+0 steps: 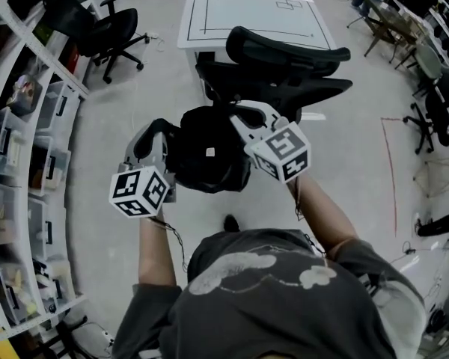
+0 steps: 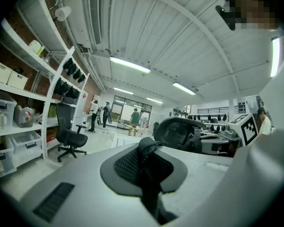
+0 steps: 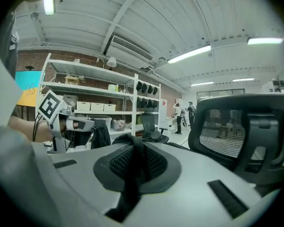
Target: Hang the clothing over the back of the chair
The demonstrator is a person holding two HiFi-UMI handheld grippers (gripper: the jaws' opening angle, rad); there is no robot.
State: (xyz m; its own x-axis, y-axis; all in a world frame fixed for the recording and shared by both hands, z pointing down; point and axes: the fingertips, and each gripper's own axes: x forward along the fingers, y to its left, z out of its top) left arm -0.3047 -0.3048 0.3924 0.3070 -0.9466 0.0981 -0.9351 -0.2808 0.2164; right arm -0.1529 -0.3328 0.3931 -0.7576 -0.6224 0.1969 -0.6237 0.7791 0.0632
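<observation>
The left gripper is clamped on the clothing, which hangs bunched between it and the right gripper, clamped on it too, while the chair stands just ahead, its back running crosswise and nearer the right gripper.

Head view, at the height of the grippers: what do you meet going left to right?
storage shelves → left gripper → black clothing → right gripper → red floor line
</observation>
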